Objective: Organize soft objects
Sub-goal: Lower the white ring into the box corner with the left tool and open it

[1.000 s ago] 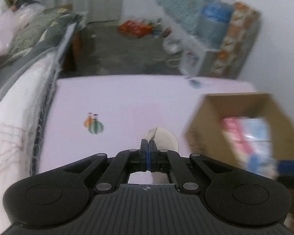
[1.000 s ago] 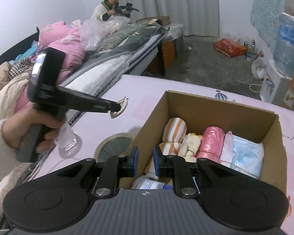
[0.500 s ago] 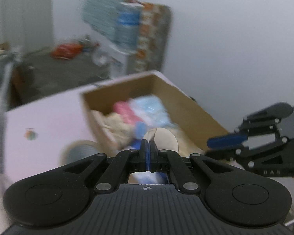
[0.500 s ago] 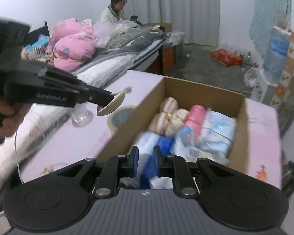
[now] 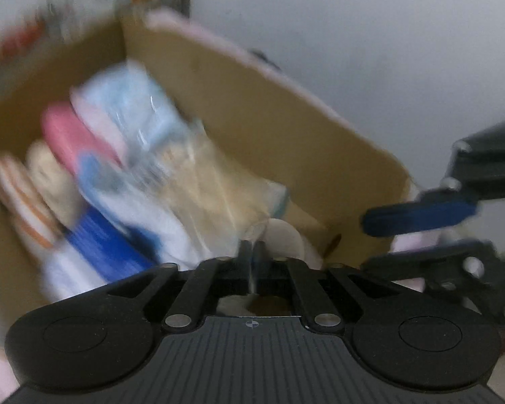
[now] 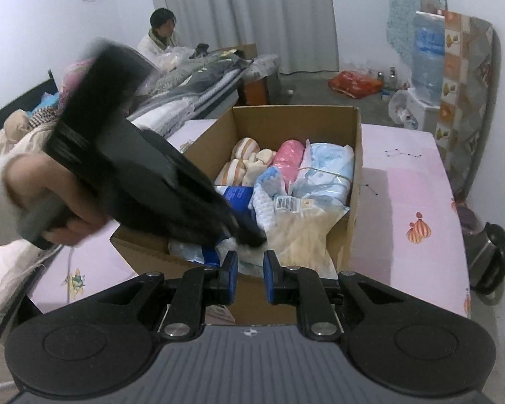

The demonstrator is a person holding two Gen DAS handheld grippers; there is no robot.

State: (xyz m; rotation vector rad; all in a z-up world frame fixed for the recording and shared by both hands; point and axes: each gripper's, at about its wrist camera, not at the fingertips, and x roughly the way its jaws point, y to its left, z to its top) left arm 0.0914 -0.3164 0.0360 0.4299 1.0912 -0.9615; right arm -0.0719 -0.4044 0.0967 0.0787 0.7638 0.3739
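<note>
A cardboard box [image 6: 355,155] on a pink table holds soft goods: striped rolled socks [image 6: 244,146], a pink roll [image 6: 291,155], a light blue plastic-wrapped pack [image 6: 330,168] and a cream pack [image 6: 303,232]. My left gripper [image 5: 251,252] is shut on a round beige pad [image 5: 282,239] and reaches down into the near end of the box; it also shows in the right wrist view [image 6: 249,235]. My right gripper [image 6: 249,271] is open and empty, just in front of the box's near wall. The left wrist view is blurred.
The pink table [image 6: 410,195] extends right of the box. A bed [image 6: 198,80] with piled bedding and a seated person [image 6: 161,33] lies at left. A water dispenser [image 6: 427,54] stands at the back right. A dark kettle [image 6: 488,259] sits off the table's right edge.
My left gripper has swung right from the open table over the box and dipped into its near end, still holding the pad. My right gripper has pulled back slightly toward the box's near wall.
</note>
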